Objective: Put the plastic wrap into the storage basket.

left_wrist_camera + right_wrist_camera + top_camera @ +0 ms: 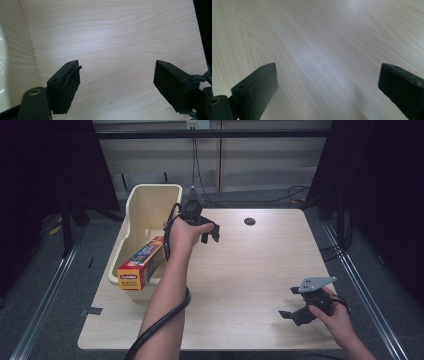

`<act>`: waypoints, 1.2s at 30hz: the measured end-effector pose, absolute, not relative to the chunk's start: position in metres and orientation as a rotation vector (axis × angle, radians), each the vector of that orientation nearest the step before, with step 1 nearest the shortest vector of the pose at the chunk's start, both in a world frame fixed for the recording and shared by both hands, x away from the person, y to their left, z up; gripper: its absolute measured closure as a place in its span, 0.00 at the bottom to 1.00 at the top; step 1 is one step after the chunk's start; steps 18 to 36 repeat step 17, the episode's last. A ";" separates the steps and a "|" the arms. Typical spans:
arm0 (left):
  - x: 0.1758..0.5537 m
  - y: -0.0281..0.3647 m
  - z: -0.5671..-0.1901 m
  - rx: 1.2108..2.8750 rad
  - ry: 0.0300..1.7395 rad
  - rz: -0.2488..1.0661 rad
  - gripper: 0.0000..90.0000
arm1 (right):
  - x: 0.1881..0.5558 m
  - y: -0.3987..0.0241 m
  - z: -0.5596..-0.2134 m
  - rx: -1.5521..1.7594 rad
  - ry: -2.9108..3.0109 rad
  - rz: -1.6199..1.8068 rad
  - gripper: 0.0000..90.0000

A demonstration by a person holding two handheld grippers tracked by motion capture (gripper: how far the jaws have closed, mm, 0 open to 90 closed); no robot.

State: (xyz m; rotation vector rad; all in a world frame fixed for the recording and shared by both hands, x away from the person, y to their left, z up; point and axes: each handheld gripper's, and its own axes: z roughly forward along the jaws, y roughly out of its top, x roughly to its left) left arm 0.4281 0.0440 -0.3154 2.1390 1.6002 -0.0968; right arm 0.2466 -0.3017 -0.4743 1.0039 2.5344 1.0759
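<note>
At the far left of the table (240, 285) stands a cream plastic bin (137, 210), with its long side going away from me. A long box of plastic wrap (141, 263) lies in it. The box leans on the near rim of the bin: its yellow end sticks out toward me and is higher, and the other end goes down into the bin. So its long axis runs from near-left to far-right, almost along the bin.

Just to the right of the bin is my left tongs (210, 234), near the far part of the table. They hang above bare wood, a little beyond the inner end of the box. In the left gripper view the left tongs (117, 82) are spread about half, and nothing is between the jaws; I see the cream wall of the bin at the left edge there.

My right tongs (294, 316) are low at the near right corner, well apart from the bin. In the right gripper view these tongs (327, 90) are spread wide and empty, above plain wood.

I think the box is the thing to take. It lies to the left of my left tongs and nearer to me, so the left hand is much closer. I judge the jaws should close across the narrow sides of the box, not along its length.
</note>
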 end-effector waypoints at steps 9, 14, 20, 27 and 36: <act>0.424 0.027 -0.329 2.196 1.517 -0.117 0.23 | 0.247 -0.300 -0.475 1.000 2.537 1.076 0.03; 0.421 0.017 -0.338 2.223 1.463 -0.135 0.22 | 0.247 -0.300 -0.476 0.991 2.537 1.067 0.03; 0.420 0.012 -0.343 2.235 1.445 -0.139 0.21 | 0.247 -0.300 -0.476 0.996 2.536 1.064 0.03; 0.420 0.012 -0.343 2.235 1.445 -0.139 0.21 | 0.247 -0.300 -0.476 0.996 2.536 1.064 0.03; 0.420 0.012 -0.343 2.235 1.445 -0.139 0.21 | 0.247 -0.300 -0.476 0.996 2.536 1.064 0.03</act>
